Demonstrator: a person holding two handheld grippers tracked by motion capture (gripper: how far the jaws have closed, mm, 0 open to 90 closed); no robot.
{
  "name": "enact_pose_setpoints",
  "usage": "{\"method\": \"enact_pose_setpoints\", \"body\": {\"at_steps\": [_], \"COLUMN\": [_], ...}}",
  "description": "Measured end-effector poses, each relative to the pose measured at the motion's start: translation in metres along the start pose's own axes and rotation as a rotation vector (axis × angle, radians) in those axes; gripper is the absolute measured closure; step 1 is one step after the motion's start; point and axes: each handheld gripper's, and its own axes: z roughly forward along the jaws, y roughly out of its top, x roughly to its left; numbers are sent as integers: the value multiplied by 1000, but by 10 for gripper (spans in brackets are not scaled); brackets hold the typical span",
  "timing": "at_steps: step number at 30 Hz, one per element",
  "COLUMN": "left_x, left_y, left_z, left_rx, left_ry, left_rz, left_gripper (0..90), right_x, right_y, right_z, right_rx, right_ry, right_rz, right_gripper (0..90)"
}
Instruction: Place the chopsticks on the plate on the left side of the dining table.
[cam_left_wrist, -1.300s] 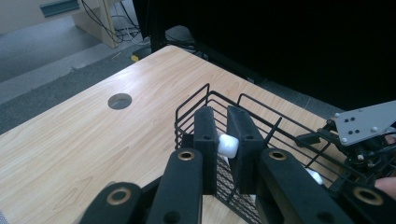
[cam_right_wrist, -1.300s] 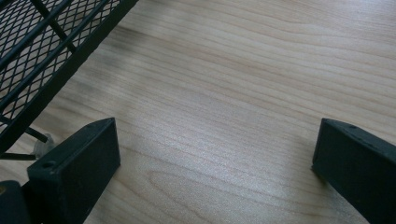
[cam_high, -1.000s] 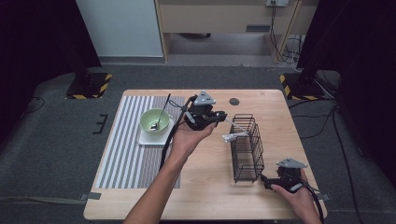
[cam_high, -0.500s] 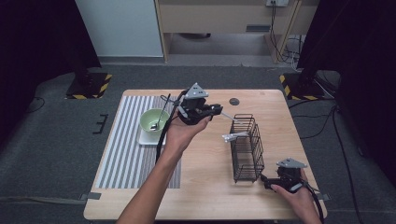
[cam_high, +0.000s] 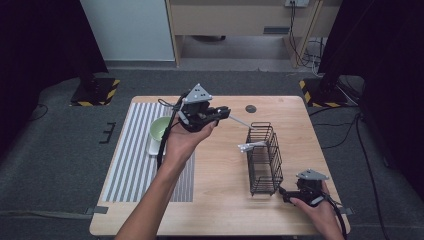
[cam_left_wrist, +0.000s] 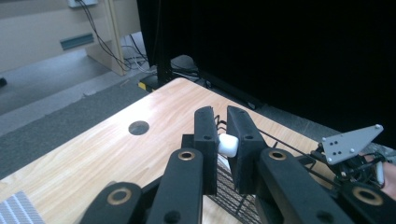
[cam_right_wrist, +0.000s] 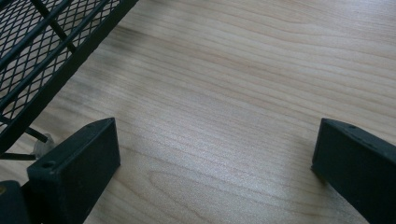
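In the high view, the left tool (cam_high: 223, 111) was seen raised above the upper middle of the table (cam_high: 220, 210), and a slim utensil (cam_high: 239, 120) was held in it by one end. The utensil's shaft ran down and to the right from the jaws toward the upper end of the black wire basket (cam_high: 265, 157), right of centre. A second pale utensil (cam_high: 251, 146) was seen lying across the basket's left rim.

In the left gripper view, the left tool (cam_left_wrist: 223, 142) was shown with its jaws nearly together, clamped on the utensil's white end (cam_left_wrist: 229, 145); this grip was too small to be made out from above. The basket's mesh (cam_left_wrist: 233, 186) was visible just beneath the jaws, and the right tool's grey plate at the right edge.

The right tool (cam_high: 286, 194) was seen low at the lower right of the high view, just beside the basket's near end. In the right gripper view its jaws were spread wide over bare wood, with nothing held, and the basket's corner (cam_right_wrist: 46, 60) was shown at the upper left.

A green bowl (cam_high: 161, 128) on a striped mat (cam_high: 131, 165) was seen to the left.
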Motion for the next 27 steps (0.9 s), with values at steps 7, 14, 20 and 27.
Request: {"method": "enact_pose_setpoints", "body": {"at_steps": [7, 14, 20, 27], "left_x": [5, 13, 26, 54], "left_y": [2, 3, 0, -18], "left_z": [-15, -32, -37, -39], "left_rx": [-31, -50, -31, 24], "left_ry": [17, 41, 77, 155], "left_rz": [-6, -9, -21, -50], "left_gripper": [824, 825, 825, 825], "right_x": [0, 0, 0, 0], "right_y": [0, 0, 0, 0], "right_z": [0, 0, 0, 0], "right_rx": [0, 0, 0, 0], "right_ry": [0, 0, 0, 0], "right_rz": [-1, 0, -1, 0], "right_gripper": [8, 8, 8, 8]}}
